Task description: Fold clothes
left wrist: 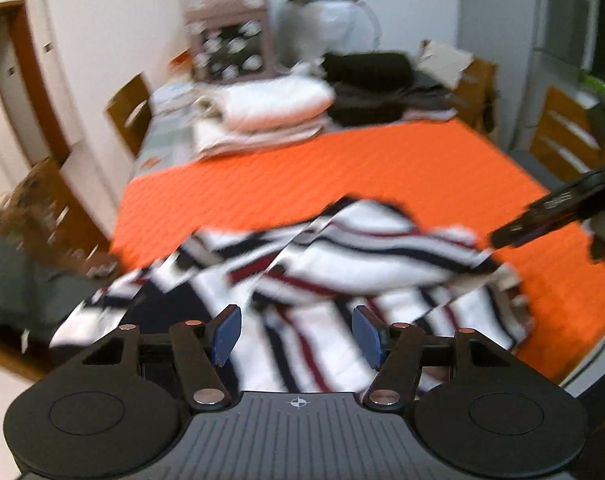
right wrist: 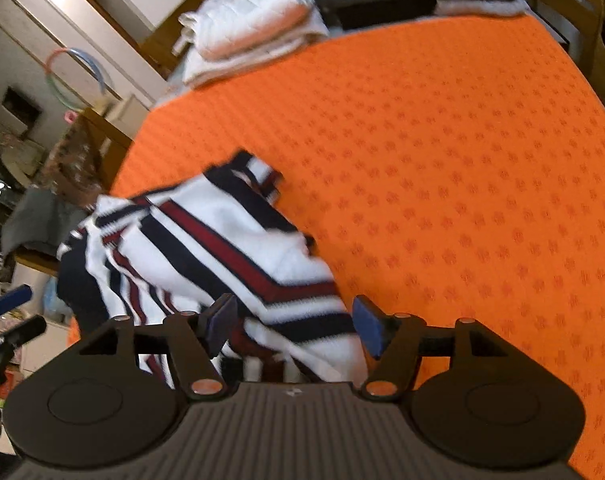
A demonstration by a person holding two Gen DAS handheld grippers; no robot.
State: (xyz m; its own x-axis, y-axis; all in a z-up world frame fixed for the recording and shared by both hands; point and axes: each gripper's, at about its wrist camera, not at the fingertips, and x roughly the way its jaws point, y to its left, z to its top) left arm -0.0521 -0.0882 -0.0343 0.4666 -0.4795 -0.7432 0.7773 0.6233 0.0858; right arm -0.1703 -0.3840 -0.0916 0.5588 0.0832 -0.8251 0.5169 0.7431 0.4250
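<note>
sweater (left wrist: 322,264) on cloth (left wrist: 382,168), stacks (left wrist: 262,112) behind

Left tongs (left wrist: 296,334) and right tongs (right wrist: 296,330) gape, angled downward.

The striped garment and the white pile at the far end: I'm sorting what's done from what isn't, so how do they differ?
The striped garment lies crumpled and spread loosely at the near edge of the orange cover; the white pile sits stacked in flat layers at the far end. The striped garment carries navy and red bands on white; the white pile looks plain. Both are cloth resting on the same table.
</note>
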